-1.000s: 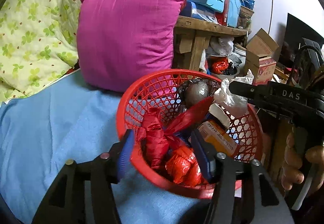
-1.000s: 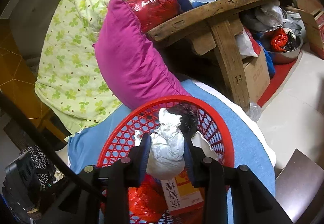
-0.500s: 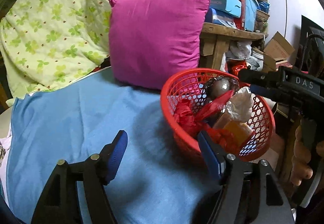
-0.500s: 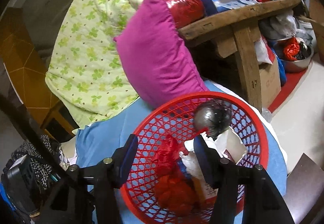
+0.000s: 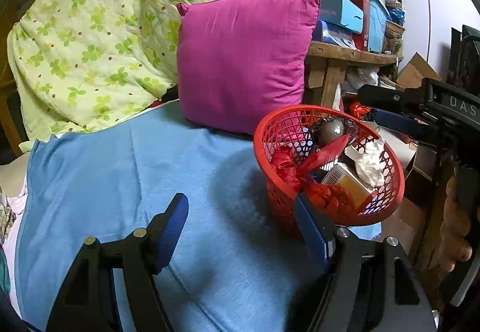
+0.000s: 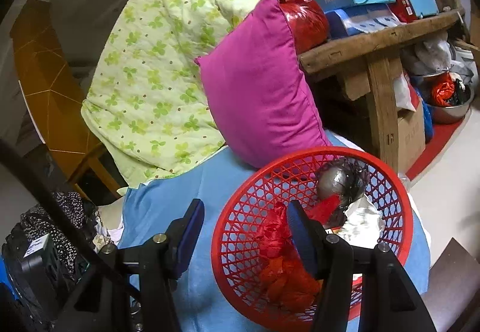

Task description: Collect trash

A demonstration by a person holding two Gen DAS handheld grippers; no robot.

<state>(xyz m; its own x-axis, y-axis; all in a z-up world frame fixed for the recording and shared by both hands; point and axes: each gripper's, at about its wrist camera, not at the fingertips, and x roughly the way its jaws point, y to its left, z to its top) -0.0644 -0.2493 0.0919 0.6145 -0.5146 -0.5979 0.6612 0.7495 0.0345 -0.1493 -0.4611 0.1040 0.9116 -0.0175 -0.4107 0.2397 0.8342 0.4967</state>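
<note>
We read the scene from its largest element, the bed covered with a plain blue sheet (image 5: 126, 170), which fills the lower left and centre of both views. Against it, in the upper left, leans a pale green quilt with a clover print (image 5: 99, 32), and beside that, at centre, a square magenta cushion (image 5: 243, 62) stands upright. Behind, at upper right, a rough wooden desk (image 6: 375, 41) carries stacked blue boxes.

The round red plastic mesh basket (image 5: 264, 134) sits on the sheet just in front of the cushion, at the right of centre. In it lie the collected trash: crumpled red plastic bags (image 5: 285, 167), a small orange and white carton (image 5: 345, 182), a crumpled white paper wad (image 5: 370, 162) and a dark ball of film wrap (image 5: 331, 128).

The left tongs (image 5: 241, 227) are spread and hold nothing; the basket lies to their upper right, its rim just beyond the right-hand blade. The right tongs (image 6: 246, 230) are likewise spread and empty, straddling the basket's near rim, so we judge the right hand the nearer. No loose trash shows on the sheet; we judge collection near complete.
</note>
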